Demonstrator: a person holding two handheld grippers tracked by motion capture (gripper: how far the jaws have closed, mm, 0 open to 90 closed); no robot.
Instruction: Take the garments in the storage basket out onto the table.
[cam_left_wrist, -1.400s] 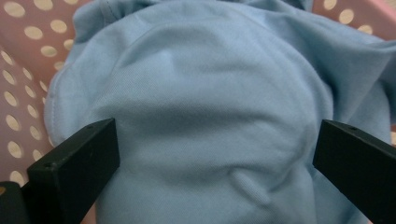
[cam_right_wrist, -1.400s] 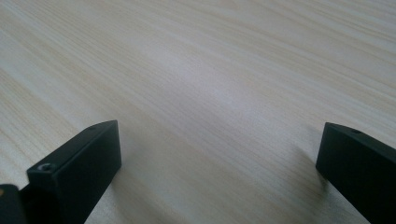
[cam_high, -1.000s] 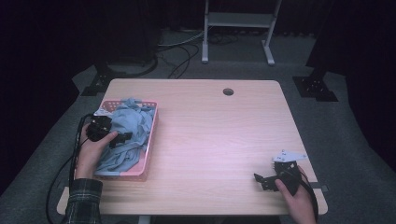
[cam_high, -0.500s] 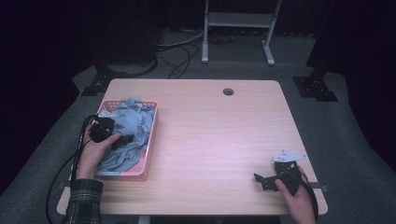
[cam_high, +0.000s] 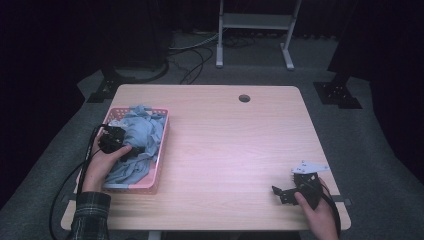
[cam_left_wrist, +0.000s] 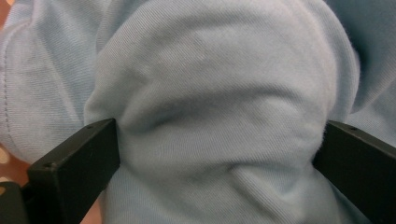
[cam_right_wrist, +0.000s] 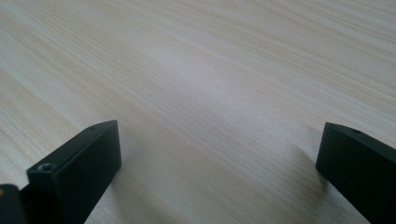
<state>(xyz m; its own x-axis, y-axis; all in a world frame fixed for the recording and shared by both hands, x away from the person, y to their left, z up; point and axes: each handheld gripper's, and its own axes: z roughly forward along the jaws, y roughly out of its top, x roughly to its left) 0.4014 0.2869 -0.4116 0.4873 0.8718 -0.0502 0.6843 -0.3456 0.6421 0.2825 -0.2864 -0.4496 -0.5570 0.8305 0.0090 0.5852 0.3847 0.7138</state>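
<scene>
We see the light blue cloth heaped in the pink basket at the table's nine o'clock side. The left gripper is pushed into the heap from its nine o'clock edge. In the left gripper view a rounded fold of the cloth bulges between the two jaws, which stand wide apart and touch the fabric on both sides; we read them as open around the fold, not clamped.

The left hand comes up from six o'clock, its plaid sleeve at the table's near edge, its cable trailing off toward seven o'clock.

The heap's long axis runs from twelve to six o'clock along the basket; we cannot tell which end is which.

The right gripper rests on bare wood near five o'clock, well apart from the basket, its jaws spread with nothing between them, pointing toward nine o'clock.
</scene>
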